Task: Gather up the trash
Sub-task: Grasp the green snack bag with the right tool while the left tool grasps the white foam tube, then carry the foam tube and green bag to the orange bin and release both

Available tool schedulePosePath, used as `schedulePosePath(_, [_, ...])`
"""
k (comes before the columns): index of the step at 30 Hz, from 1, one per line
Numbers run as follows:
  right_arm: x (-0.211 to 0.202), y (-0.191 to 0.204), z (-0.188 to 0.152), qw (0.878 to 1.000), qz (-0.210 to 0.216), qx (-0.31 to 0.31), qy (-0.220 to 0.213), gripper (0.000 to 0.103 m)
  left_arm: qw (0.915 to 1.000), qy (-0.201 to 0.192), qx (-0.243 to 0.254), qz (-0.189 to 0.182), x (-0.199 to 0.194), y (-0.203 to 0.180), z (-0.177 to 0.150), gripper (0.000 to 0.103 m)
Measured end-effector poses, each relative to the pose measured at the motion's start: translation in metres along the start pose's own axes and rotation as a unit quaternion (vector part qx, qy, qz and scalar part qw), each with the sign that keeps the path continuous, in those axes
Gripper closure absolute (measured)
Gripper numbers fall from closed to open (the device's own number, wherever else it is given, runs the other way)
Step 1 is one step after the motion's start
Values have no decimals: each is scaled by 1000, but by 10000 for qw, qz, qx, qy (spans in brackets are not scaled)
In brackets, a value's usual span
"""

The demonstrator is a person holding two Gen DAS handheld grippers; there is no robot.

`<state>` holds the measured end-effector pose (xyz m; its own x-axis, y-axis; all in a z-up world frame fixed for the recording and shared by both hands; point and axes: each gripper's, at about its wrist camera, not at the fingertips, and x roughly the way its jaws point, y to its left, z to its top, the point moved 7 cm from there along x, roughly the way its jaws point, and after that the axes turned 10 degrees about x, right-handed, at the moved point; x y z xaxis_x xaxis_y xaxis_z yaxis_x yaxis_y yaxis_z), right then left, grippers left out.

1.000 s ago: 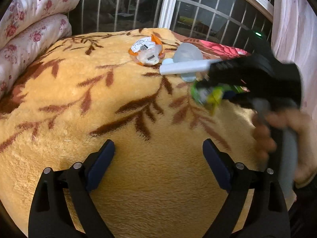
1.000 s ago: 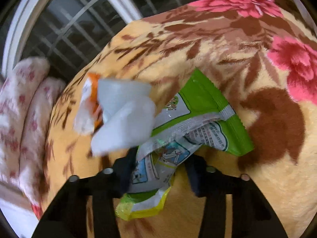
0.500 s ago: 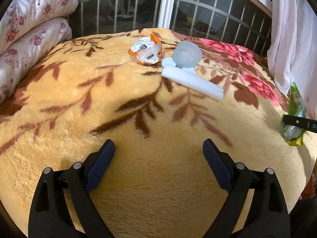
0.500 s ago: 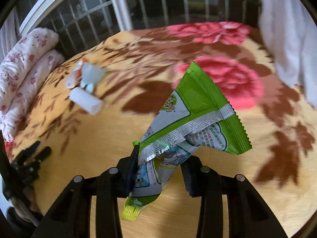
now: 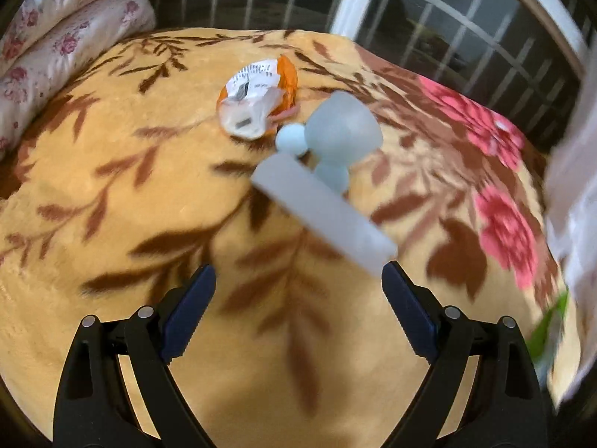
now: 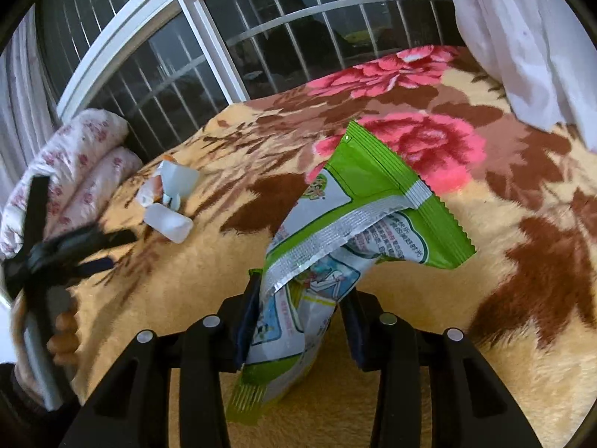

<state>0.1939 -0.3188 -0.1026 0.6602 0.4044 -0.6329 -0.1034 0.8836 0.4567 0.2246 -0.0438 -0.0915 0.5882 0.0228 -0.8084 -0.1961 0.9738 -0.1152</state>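
My right gripper is shut on a crumpled green snack wrapper, held above the blanket. My left gripper is open and empty, low over the blanket, with a white tube just beyond its right fingertip. Behind the tube lie a pale blue plastic cup and an orange and white wrapper. The right wrist view shows the same tube, cup and wrapper at the left, with the left gripper close beside them. The green wrapper shows at the left view's right edge.
A yellow plush blanket with brown leaves and pink flowers covers the bed. Floral pillows are stacked at its left end. A barred window runs behind, and a white curtain hangs at the right. A hand holds the left gripper's handle.
The right gripper carried the green wrapper away from the trash pile to the blanket's flowered side. The left gripper moved toward the white tube and rolled, so the pile looks nearer and tilted.
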Motion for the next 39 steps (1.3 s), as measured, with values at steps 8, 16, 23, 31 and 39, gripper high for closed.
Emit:
schedulePosePath(8, [-1,3,-4,9998,166,-79,25,61,9943,551,-467,781,58,-14,22,15])
schedulePosePath(16, [-2,1,-5,9999,131,4,62,61,9942,199,-391,977,44,-2,19,60])
schedulePosePath(23, [-2,-1,-4,9999,108,43,44,61,9956,162,174,911,38,9,21,74])
schedulePosePath(31, [-6,3,-5,10000,-11,-54,-74,61,9826,-380,1464,1082,6,16,14,84])
schedulePosePath(39, [-27,33,-14,9976,376,-438,-374,62,9635,-941,2295,1009,-51,3,-25,84])
